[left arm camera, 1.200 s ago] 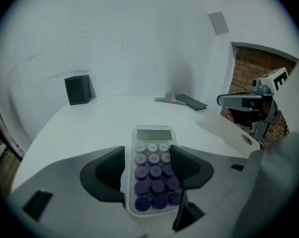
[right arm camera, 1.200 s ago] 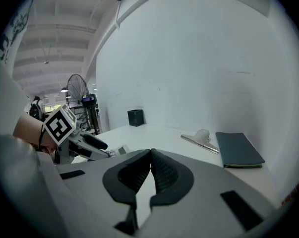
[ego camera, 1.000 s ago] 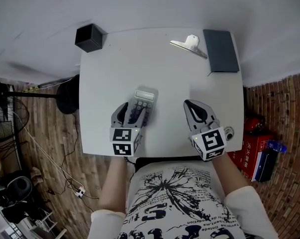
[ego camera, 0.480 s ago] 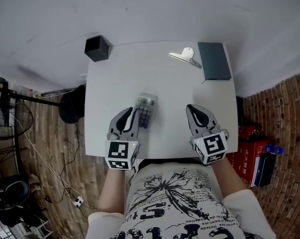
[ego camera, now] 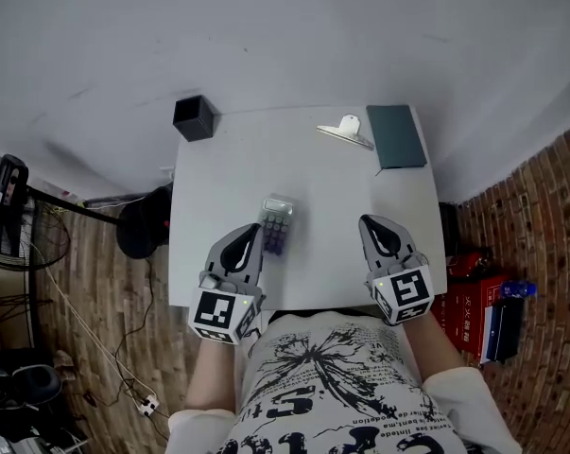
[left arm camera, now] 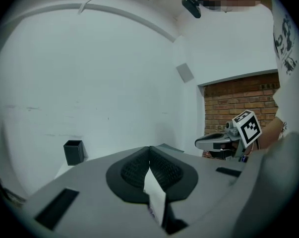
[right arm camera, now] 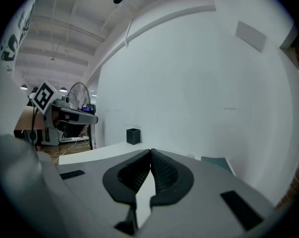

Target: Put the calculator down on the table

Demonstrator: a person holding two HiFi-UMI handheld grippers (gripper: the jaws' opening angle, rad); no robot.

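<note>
Left gripper [ego camera: 250, 237]: jaws together, nothing between. Right gripper [ego camera: 371, 227]: likewise. Calculator [ego camera: 276, 225] lies flat on desk [ego camera: 332, 187], just beside the left gripper. Judged light, rigid, slick plastic; grip across its long edges, clear of the keys.

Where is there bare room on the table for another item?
The middle strip between the black box and the binder clip is bare, as is the table right of the calculator. The far right corner is crowded: clip beside notebook.
</note>
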